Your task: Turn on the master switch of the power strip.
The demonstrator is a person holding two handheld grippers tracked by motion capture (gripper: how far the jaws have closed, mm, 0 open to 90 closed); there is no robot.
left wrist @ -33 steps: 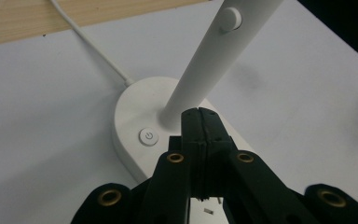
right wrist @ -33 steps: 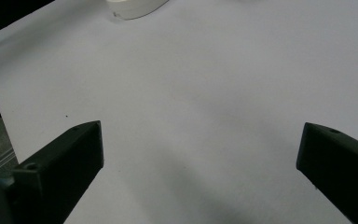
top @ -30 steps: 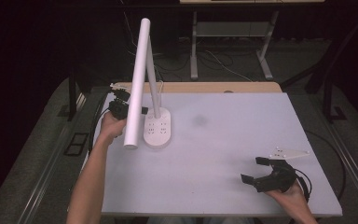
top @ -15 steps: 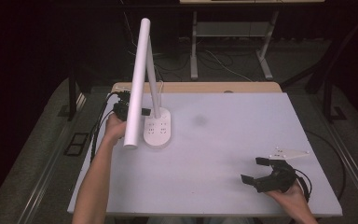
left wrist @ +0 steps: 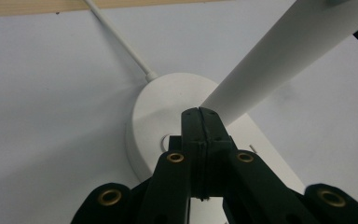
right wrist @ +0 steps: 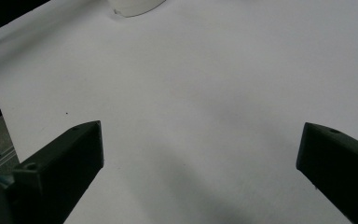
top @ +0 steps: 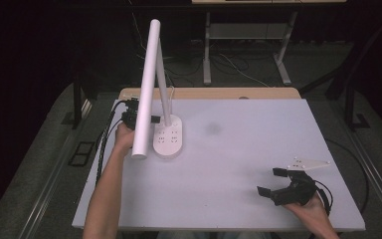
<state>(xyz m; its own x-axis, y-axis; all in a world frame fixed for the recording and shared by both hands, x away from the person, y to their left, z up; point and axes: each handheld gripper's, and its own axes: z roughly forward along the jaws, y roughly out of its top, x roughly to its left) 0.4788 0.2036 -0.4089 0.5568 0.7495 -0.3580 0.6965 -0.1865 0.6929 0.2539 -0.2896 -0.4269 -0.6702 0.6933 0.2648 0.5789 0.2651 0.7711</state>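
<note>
Pale grey tabletop (top: pixel 238 164), dark room behind it. Left gripper (left wrist: pixel 199 114) has its black jaws pressed together with nothing between them, tips right over the white oval desk-lamp base (left wrist: pixel 168 116) at the far left. Right gripper (top: pixel 280 183) rests near the front right, jaws spread wide over bare table.

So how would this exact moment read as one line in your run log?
left tool: shut, tips at lamp base | right tool: open, empty, near table corner | lamp head: tilted over base
</note>
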